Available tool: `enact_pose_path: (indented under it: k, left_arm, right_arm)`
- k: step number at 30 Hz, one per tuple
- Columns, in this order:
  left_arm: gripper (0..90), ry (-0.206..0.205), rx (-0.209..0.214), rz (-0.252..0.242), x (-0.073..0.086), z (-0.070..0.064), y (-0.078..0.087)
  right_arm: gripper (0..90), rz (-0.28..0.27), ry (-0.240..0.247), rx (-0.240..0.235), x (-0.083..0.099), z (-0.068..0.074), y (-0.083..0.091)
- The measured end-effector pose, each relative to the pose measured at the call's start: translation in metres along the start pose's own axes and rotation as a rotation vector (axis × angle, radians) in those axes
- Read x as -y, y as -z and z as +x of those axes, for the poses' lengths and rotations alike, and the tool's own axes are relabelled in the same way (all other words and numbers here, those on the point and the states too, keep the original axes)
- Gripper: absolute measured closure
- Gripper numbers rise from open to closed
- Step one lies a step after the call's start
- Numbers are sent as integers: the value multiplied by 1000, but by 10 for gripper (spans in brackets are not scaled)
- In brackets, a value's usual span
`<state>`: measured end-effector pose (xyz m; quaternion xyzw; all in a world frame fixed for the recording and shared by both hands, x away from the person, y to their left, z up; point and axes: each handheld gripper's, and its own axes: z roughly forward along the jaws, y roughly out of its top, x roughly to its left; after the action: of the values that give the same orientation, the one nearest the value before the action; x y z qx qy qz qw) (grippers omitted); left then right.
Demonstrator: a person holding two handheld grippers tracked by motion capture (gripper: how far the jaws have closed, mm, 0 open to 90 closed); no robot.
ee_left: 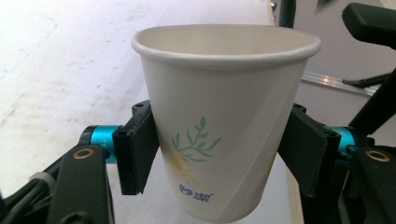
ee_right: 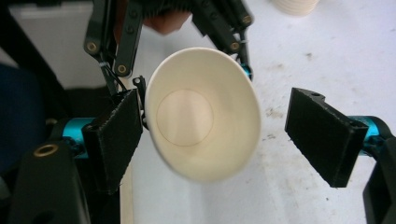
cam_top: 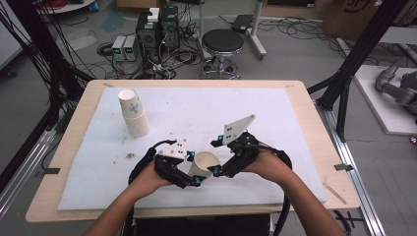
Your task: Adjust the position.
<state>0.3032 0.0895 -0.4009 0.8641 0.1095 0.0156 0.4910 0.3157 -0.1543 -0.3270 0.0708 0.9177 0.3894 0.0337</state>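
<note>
A white paper cup point(cam_top: 205, 165) with a green leaf print point(ee_left: 219, 135) is tilted just above the white cloth near the table's front edge. My left gripper point(cam_top: 193, 170) point(ee_left: 215, 154) is shut on its sides, both pads pressed to the wall. My right gripper point(cam_top: 216, 158) point(ee_right: 219, 135) faces the cup's open mouth point(ee_right: 203, 119) and is open around it. Its left pad point(ee_right: 116, 135) sits by the rim and its right pad point(ee_right: 322, 135) stands well clear. A stack of matching cups point(cam_top: 134, 113) stands at the back left of the cloth.
A white cloth point(cam_top: 275, 123) with dark specks covers the wooden table point(cam_top: 310, 98). Behind the table are a black stool point(cam_top: 222, 42), computers and cables on the floor. Black frame posts point(cam_top: 344, 83) stand at the table's right.
</note>
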Motion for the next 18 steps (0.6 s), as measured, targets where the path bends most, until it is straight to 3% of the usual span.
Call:
enact_pose_path:
  k: [6,10,12,18]
  left_arm:
    - [325,32,-35,-59,14,2,7]
    - [321,57,-80,-125,25,4,15]
    - [321,64,-104,-157,30,5,19]
    - [320,91,-201,-250,38,10,34]
  right_arm:
    - [196,-144,-84,32,15,-4,15]
    - [196,-216,-135,94,35,-4,23]
    - [197,-255,-163,138,50,-5,26]
    - [197,-279,-248,312,98,-5,32]
